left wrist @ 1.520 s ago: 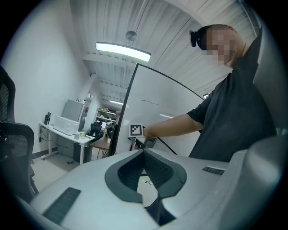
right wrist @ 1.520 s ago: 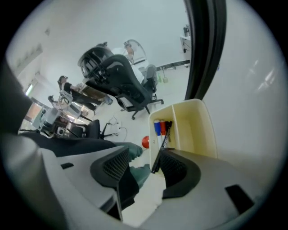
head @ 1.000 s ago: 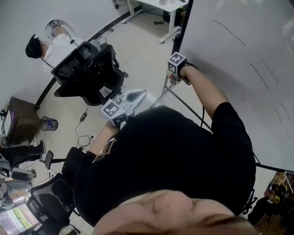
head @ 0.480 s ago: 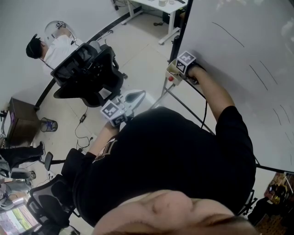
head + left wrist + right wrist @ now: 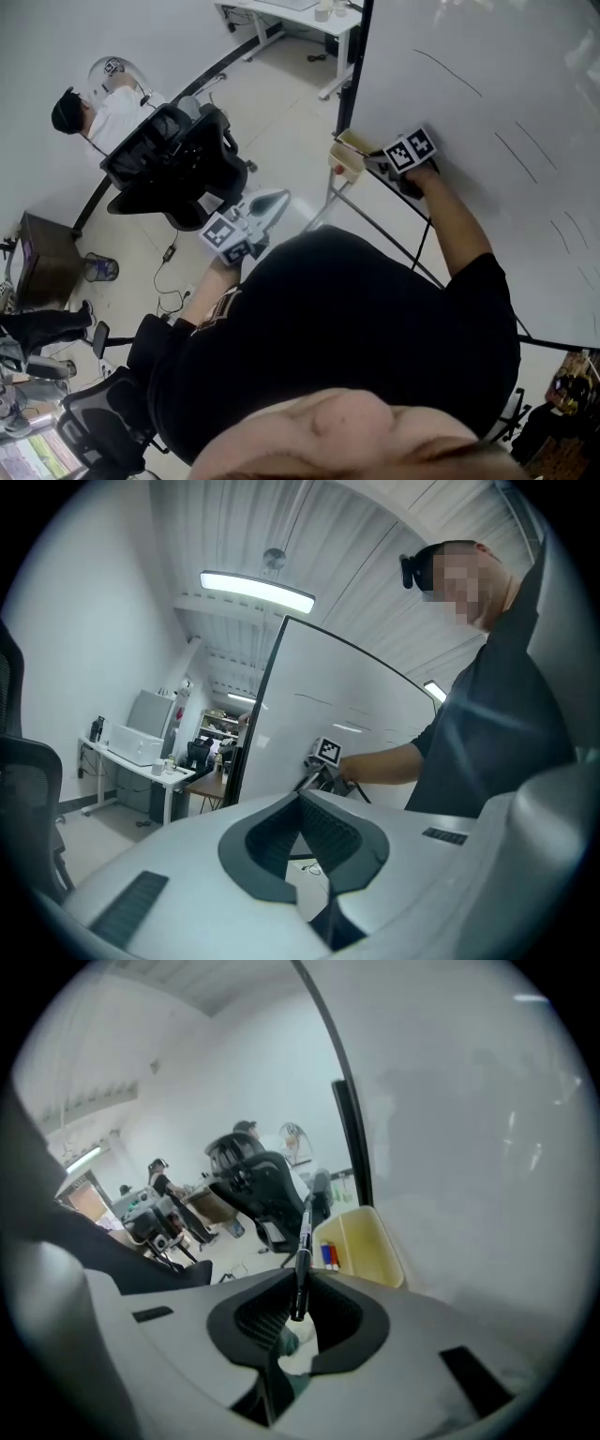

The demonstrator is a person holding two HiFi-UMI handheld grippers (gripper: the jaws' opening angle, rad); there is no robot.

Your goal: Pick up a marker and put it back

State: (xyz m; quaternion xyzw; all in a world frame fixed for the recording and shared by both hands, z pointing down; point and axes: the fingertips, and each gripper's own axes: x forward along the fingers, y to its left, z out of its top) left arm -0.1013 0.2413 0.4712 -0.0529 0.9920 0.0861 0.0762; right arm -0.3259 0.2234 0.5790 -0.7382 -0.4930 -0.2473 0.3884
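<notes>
A thin black marker (image 5: 302,1246) stands up between the jaws of my right gripper (image 5: 302,1277). The jaws are closing on it and the pads pinch its lower end. Just ahead is a yellow tray (image 5: 370,1246) fixed at the whiteboard's (image 5: 469,1147) lower edge, with a red and a blue marker (image 5: 327,1256) inside. In the head view the right gripper (image 5: 375,161) is beside the tray (image 5: 347,155), against the whiteboard (image 5: 487,103). My left gripper (image 5: 262,204) hangs at waist height away from the board. Its jaws (image 5: 300,797) are shut with nothing between them.
A black office chair (image 5: 173,159) stands on the floor to the left, with a seated person (image 5: 98,103) behind it. A white desk (image 5: 291,11) is at the back. The whiteboard's black frame post (image 5: 354,66) and stand struts (image 5: 375,220) run near the tray.
My right gripper has moved rightward along the whiteboard's lower edge and turned, so the yellow tray now shows to its left. The left gripper has hardly moved.
</notes>
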